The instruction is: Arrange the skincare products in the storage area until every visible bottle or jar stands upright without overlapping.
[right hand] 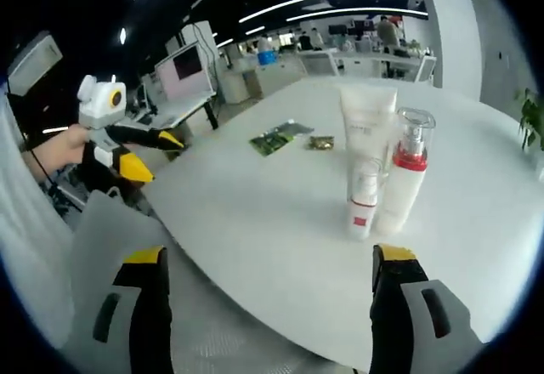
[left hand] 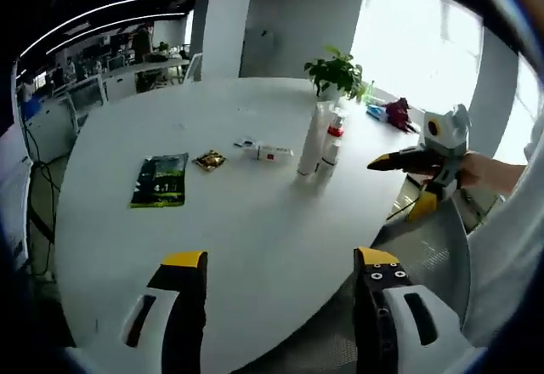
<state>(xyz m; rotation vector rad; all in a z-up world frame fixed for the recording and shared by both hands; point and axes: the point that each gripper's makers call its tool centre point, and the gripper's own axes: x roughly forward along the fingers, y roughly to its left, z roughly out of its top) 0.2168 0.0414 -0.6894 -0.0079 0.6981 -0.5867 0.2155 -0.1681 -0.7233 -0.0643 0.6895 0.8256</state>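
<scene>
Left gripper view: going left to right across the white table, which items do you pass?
Dark green flat packet → small gold sachet → small white box lying flat → tall white tube → white bottle with red collar → the right gripper.

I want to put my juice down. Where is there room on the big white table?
Bare tabletop lies between the green packet and the near table edge. It is crowded around the upright bottles and the small box.
</scene>
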